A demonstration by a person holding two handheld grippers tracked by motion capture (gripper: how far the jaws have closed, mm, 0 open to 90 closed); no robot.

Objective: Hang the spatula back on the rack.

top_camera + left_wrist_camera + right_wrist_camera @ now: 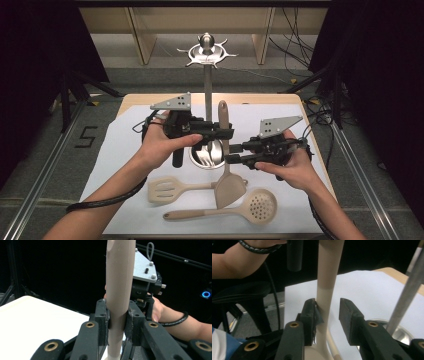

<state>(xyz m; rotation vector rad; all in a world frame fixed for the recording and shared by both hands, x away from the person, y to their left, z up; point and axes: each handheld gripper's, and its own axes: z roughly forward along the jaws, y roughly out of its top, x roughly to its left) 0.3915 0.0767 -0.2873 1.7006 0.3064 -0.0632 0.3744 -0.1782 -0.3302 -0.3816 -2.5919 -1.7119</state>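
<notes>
The spatula (226, 165) stands upright over the desk (125, 150), blade down, at 6 o'clock from the rack (207, 85). The left gripper (226, 133) is clamped on its handle; the right gripper (231, 154), lower down, has its jaws apart around the neck, one touching. A slotted turner (167, 190) and skimmer (240, 207) lie at 6 o'clock

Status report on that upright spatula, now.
Left gripper clamped on the spatula handle. Right gripper open around it lower down. Rack pole close behind.
</notes>
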